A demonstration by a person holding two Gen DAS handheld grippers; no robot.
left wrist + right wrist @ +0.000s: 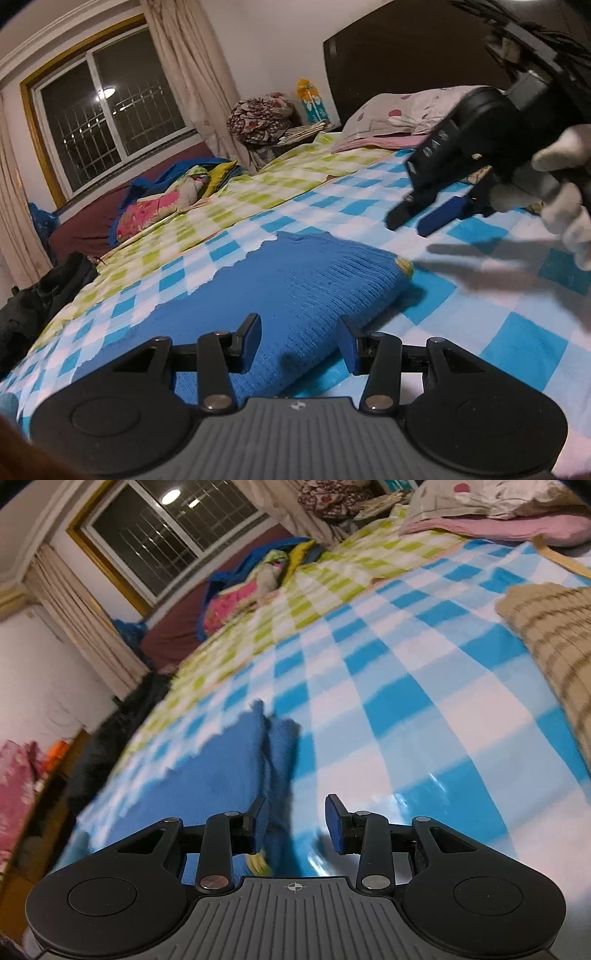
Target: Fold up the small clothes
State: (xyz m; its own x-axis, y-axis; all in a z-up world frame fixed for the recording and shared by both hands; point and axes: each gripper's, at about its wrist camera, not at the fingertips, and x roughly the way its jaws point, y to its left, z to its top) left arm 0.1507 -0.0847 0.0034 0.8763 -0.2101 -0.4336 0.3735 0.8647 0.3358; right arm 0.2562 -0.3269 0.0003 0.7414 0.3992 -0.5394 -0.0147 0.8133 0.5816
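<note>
A blue knitted garment (295, 291) lies folded flat on the blue-and-white checked bedsheet (480, 325), with a small yellow bit at its right corner. My left gripper (299, 345) is open, its jaws astride the garment's near edge without closing on it. My right gripper (421, 218), held by a gloved hand, hovers open above the sheet to the garment's right. In the right wrist view the right gripper (295, 825) is open and empty over the garment's edge (236, 760); the view is motion-blurred.
A beige striped knit (554, 642) lies on the sheet to the right. Pillows (406, 110) sit at the dark headboard. A green checked sheet (221, 195) covers the bed's far side, with colourful bedding (166, 199) beyond under the window.
</note>
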